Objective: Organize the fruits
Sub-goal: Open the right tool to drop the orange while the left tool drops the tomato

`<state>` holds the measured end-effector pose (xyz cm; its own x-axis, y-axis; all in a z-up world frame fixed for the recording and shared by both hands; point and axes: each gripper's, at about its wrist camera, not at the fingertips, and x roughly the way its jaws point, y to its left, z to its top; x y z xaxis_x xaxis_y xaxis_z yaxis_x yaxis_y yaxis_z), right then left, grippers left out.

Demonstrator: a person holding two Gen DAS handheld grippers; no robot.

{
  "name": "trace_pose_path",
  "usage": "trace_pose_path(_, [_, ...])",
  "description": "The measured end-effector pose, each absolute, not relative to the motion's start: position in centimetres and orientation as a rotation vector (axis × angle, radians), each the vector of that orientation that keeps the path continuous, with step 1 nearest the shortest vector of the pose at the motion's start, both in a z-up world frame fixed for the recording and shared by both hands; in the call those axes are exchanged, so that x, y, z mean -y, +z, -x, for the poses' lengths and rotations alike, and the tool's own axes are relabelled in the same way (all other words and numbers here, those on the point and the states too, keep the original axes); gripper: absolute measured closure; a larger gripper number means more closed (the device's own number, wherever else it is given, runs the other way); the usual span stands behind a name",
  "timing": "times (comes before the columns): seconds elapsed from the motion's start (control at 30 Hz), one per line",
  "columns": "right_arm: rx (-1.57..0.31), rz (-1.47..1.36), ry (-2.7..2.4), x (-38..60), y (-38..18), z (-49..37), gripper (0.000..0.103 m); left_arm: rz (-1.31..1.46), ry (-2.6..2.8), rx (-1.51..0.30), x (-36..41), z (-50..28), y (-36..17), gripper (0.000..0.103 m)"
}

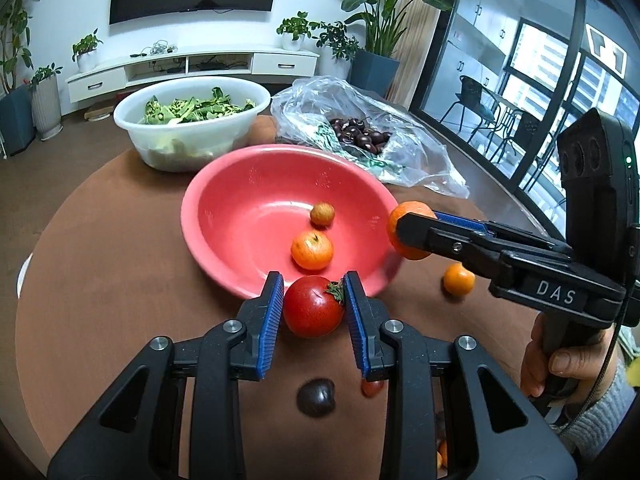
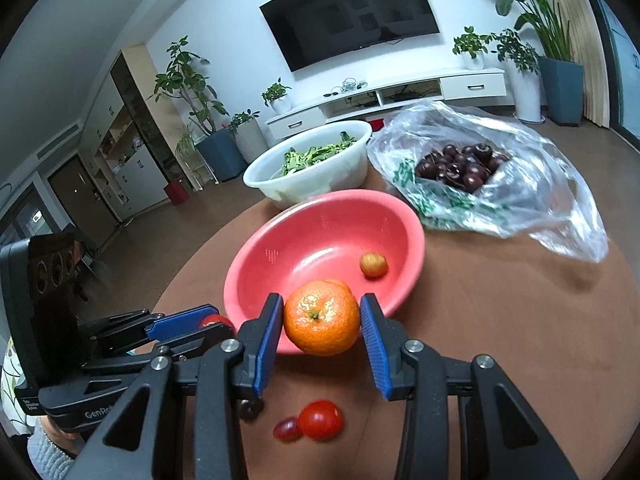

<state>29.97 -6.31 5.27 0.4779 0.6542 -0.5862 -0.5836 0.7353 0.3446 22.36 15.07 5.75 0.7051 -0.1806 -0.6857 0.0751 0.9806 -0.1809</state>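
The left gripper pinches a red tomato between its blue pads, held just at the near rim of the pink bowl; the right gripper pinches a tangerine, its pads pressed on both sides, over the same bowl's near edge; in the left view that tangerine sits just outside the bowl's right rim. Inside the bowl lie a small apple and a smaller yellowish fruit, near each other but apart. On the brown table rest another tangerine right of the bowl, a dark plum and a small red fruit below the left gripper; a cherry tomato touches a grape beneath the right gripper. Behind the bowl stand a white basin of greens and a plastic bag of cherries.
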Motion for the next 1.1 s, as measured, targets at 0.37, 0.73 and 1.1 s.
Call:
trace_pose_path(0.37, [-0.784, -0.026, 0.756, 3.6, 4.0, -32.2, 0.060, 0.127, -0.134, -0.802, -16.2, -25.7, 4.9, 0.074])
trace_pose_path(0.73, [-0.793, 0.041, 0.722, 2.7, 3.0, -32.9, 0.060, 0.094, -0.099, -0.816, -16.3, -27.9, 3.9, 0.074])
trace_pose_path(1.1, [-0.765, 0.068, 0.707, 2.6, 3.3, -32.5, 0.046, 0.089, -0.068, -0.836, -16.5, -29.2, 2.8, 0.074])
